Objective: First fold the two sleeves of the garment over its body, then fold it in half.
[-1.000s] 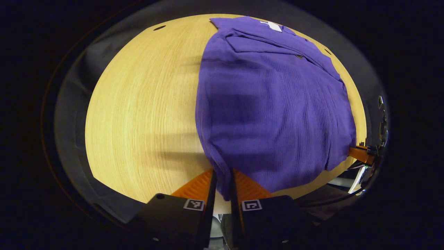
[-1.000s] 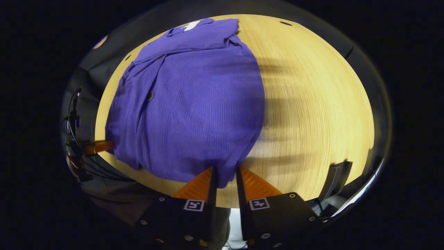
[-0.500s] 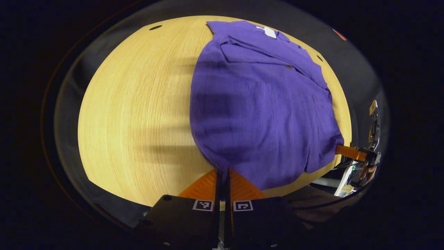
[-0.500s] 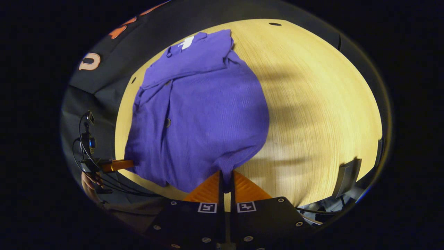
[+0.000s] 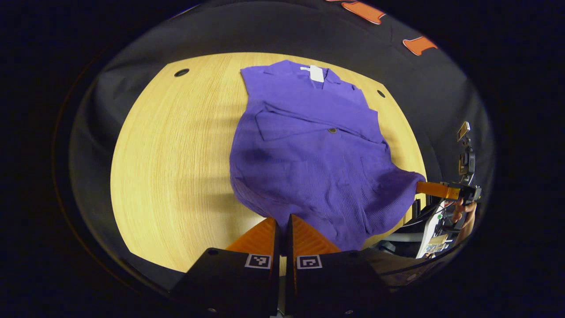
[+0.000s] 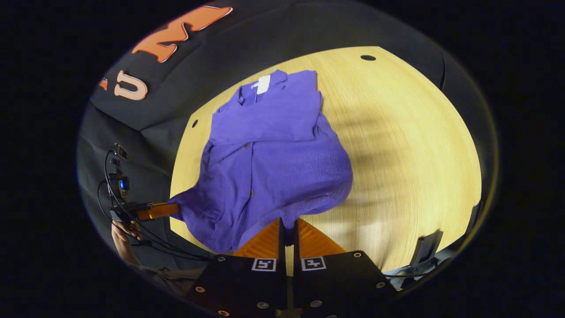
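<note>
Wooden table (image 5: 176, 154), purple garment (image 5: 309, 150), blank white label (image 5: 317, 73)

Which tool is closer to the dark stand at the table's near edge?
Right. The right tool, shut on the garment hem, has the dark stand just off to its right. The left tool grips the hem's opposite corner.

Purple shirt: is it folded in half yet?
Not yet. The purple shirt has its sleeves folded over its body, but its collar end lies flat on the table while both grippers lift the hem.
</note>
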Demonstrator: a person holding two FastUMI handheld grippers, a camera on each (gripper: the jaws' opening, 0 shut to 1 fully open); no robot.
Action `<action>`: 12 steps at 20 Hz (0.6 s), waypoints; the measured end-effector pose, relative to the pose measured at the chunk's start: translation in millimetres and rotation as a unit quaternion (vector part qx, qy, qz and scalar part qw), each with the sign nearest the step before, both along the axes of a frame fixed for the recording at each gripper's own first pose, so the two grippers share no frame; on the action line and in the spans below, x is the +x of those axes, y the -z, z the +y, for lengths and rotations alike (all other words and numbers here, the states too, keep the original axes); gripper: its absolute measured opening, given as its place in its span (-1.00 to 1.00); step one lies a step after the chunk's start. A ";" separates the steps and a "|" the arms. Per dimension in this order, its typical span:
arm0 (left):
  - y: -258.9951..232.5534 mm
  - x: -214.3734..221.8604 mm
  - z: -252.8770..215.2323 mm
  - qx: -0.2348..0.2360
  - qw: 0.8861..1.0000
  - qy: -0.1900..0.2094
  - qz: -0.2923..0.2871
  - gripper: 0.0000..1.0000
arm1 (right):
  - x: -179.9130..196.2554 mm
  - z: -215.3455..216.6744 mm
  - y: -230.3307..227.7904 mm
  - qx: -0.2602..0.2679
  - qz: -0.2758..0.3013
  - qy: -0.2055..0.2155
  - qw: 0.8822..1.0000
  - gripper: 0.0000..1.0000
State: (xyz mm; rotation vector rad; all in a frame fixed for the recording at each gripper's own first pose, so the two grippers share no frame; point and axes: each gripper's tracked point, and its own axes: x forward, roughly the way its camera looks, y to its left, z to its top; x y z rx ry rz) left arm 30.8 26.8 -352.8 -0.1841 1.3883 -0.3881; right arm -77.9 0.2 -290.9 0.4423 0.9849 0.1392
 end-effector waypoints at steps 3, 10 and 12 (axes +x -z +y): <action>-19.2 23.8 -5.1 -0.011 1.000 0.003 -0.017 -0.87 | 16.8 -4.7 -23.5 -0.009 -0.021 -0.012 1.000 -0.87; -63.9 103.2 -8.5 -0.010 0.997 0.022 -0.067 -0.87 | 63.3 -19.2 -74.6 -0.037 -0.058 -0.037 0.997 -0.88; -70.8 130.9 -11.0 -0.004 0.997 0.029 -0.078 -0.87 | 80.9 -27.2 -86.2 -0.056 -0.066 -0.045 0.995 -0.88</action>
